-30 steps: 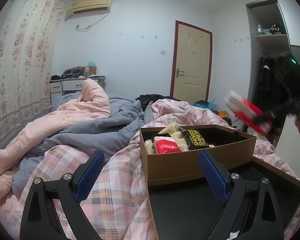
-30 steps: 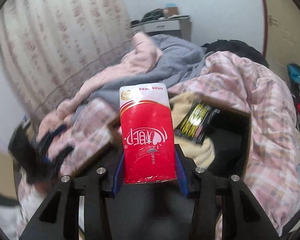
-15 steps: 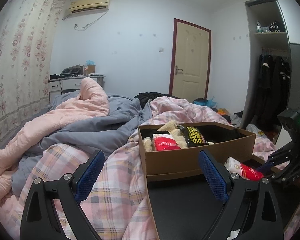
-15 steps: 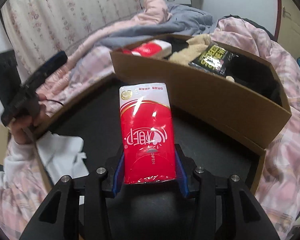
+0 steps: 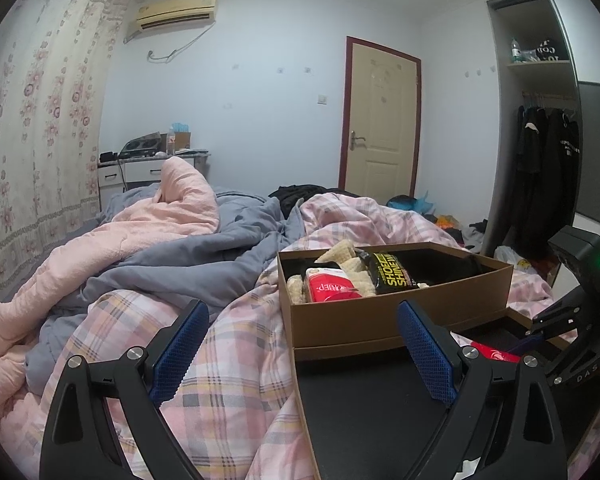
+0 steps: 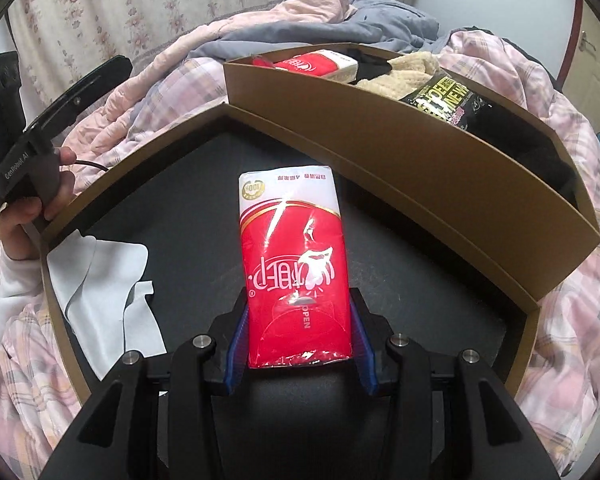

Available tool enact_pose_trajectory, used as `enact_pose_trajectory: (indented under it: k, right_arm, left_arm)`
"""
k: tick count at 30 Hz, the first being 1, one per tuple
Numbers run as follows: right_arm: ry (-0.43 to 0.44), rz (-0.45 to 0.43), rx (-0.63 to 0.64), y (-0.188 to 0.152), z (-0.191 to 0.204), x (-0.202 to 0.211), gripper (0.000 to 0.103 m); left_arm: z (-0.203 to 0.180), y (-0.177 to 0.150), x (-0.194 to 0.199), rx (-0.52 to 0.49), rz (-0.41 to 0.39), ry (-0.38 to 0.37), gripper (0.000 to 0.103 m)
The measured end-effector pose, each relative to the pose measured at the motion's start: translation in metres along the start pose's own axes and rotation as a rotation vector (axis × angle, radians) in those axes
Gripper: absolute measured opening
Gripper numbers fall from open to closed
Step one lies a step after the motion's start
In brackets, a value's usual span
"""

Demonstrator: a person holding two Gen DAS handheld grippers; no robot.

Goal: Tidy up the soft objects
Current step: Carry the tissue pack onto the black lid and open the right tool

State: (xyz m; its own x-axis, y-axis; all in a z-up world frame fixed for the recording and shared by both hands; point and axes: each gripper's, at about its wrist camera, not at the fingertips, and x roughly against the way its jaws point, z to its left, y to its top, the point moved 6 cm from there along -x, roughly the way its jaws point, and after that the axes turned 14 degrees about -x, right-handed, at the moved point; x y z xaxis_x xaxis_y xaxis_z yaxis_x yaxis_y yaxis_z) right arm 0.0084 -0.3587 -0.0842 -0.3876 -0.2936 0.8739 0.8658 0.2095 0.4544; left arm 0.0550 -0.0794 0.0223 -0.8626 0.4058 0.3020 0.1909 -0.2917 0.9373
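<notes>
Door, AC unit, curtain

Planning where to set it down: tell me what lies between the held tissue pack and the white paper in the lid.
Only bare black lid floor lies between the tissue pack and the white paper, shown in the right wrist view.

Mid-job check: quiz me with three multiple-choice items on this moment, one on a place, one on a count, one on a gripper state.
1. Where is the red tissue pack held by the right gripper?
A. Over the black-lined lid
B. Inside the brown box
C. On the plaid quilt

2. How many red tissue packs show in the right wrist view?
A. One
B. Two
C. Three

3. What state is the left gripper in?
A. Shut on a sock
B. Shut on nothing
C. Open

Answers: 1 A, the lid's dark floor surrounds it. 2 B, one is gripped and a second pack lies in the box. 3 C, its blue pads stand apart.
</notes>
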Motion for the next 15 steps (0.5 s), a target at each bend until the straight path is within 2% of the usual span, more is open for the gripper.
enact_pose_trajectory:
  k: [8,15]
  right_arm:
    - [0.005,0.006,0.003,-0.0004,0.0005,-0.001,0.042]
    - [0.015,0.031,0.007,-0.0015,0.0023,-0.004,0.047]
  left_arm:
    - [0.0,0.0,0.0001,-0.001,0.0,0.0,0.094]
    - [-0.0003,-0.0001,0.0001,-0.002,0.001,0.001,0.094]
